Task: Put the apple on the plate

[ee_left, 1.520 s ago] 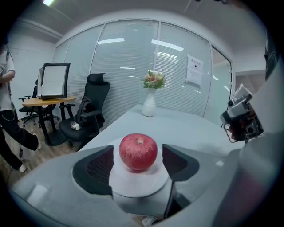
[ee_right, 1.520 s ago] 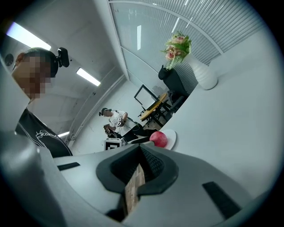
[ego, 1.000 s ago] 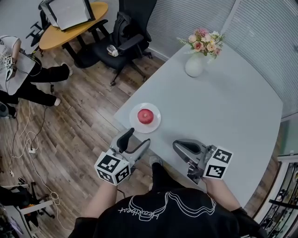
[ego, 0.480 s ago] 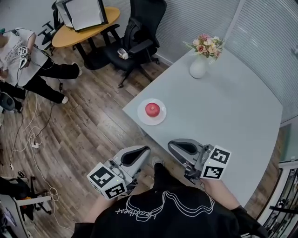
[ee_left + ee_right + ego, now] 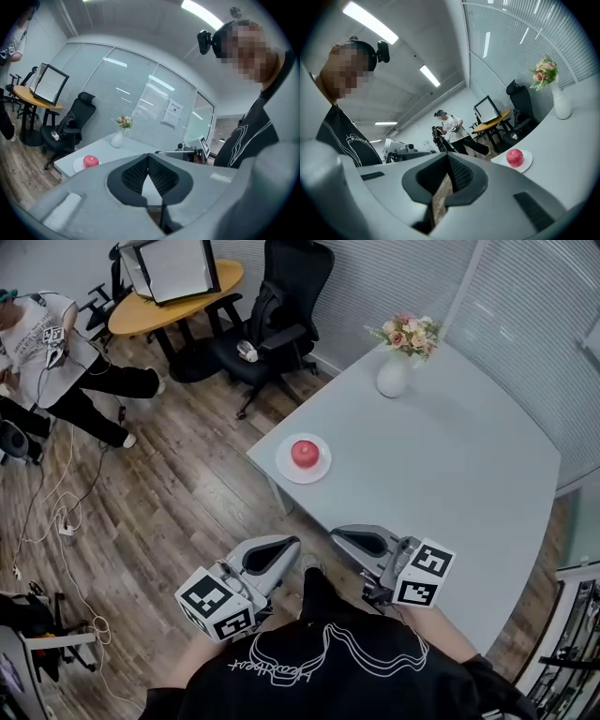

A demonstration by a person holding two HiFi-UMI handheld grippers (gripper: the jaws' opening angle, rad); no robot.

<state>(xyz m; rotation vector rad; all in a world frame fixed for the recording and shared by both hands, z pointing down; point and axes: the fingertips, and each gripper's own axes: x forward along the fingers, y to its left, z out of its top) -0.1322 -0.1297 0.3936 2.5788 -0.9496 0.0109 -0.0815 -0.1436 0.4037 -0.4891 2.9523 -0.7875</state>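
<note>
Currently, the large pale grey table [image 5: 450,474] takes up most of the right side of the head view. Its surface is bare apart from a white vase of pink flowers [image 5: 392,376] at the far corner and the task items at the near left corner.

I hold both grippers back close to my body, well apart from those items. The left gripper [image 5: 293,543] hangs over the wooden floor beside the table. Its jaws are fully closed on nothing, as its own view shows the ribbed pads meeting with only the table top visible beyond them. A second ago these jaws stood wide apart, nearer the plate, so I read this as release followed by withdrawal. The right gripper [image 5: 337,533] sits at the table's near edge. Its jaws are also together and empty.

The round white plate [image 5: 285,466] lies flat at the table corner. The red apple [image 5: 305,453] rests on the middle of it, touched by neither gripper, in the same place as a second ago.

I judge the placement complete. No further handling appears necessary.
</note>
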